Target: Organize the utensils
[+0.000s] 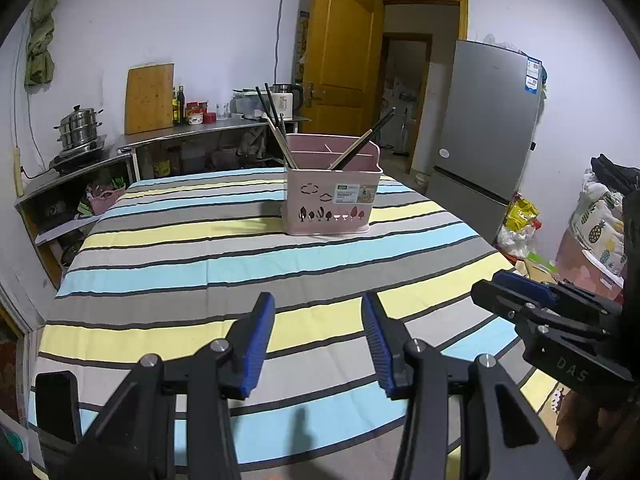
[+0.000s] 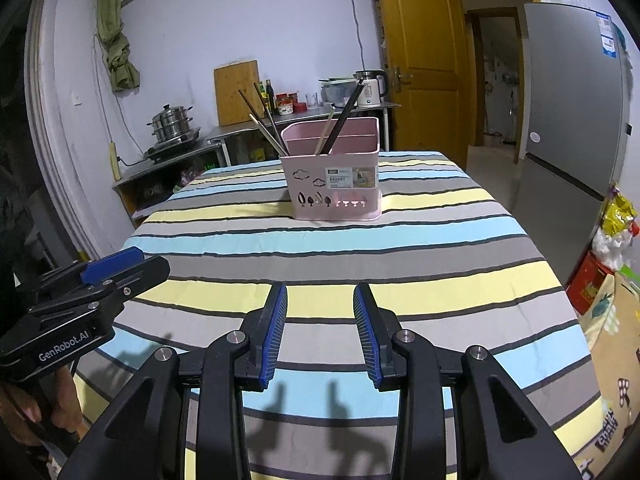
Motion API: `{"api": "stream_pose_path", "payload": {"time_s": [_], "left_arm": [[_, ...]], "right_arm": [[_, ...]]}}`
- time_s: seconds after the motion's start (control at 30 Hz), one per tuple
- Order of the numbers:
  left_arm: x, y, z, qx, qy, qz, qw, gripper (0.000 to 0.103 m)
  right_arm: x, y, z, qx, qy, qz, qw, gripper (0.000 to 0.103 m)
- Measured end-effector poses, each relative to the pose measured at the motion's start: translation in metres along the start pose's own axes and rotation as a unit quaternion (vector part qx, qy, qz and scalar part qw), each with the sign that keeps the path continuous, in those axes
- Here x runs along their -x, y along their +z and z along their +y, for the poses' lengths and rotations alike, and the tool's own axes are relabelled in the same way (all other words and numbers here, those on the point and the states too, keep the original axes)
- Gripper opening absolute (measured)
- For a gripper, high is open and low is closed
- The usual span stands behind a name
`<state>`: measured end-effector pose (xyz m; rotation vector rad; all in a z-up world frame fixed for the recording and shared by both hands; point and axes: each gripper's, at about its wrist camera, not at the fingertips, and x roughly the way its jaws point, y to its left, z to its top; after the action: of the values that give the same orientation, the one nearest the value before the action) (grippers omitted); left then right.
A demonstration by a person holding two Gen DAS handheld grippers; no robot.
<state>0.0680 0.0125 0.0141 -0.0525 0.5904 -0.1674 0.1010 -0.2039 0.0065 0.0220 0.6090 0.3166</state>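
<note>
A pink utensil basket [image 1: 332,196] [image 2: 334,184] stands upright on the far half of the striped tablecloth. Several chopsticks [image 1: 278,132] [image 2: 266,130] lean out of its left compartment, and two more chopsticks [image 1: 362,140] [image 2: 340,120] lean out of a middle one. My left gripper [image 1: 318,300] hovers over the near part of the table, open, with nothing between its blue pads. My right gripper [image 2: 320,290] is also open and empty, well short of the basket. Each gripper shows at the side of the other's view, the right gripper [image 1: 516,292] and the left gripper [image 2: 124,264].
The table [image 1: 200,272] has a striped cloth. A steel counter [image 1: 192,132] with a steamer pot [image 1: 78,128], cutting board and bottles runs behind on the left. A grey fridge [image 1: 484,128] and bags stand to the right. A hand [image 2: 24,408] holds the left gripper's handle.
</note>
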Motion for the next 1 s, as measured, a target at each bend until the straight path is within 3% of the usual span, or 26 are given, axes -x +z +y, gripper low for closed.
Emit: {"api": "stream_pose_path", "payload": {"time_s": [1.0], "left_arm": [[-0.0047,-0.0086,-0.0009,0.015,0.004,-0.005,0.9999,0.047]], "right_arm": [[0.0059,0.0013,0.0079,0.003,-0.010,-0.012,1.000,0.036]]}}
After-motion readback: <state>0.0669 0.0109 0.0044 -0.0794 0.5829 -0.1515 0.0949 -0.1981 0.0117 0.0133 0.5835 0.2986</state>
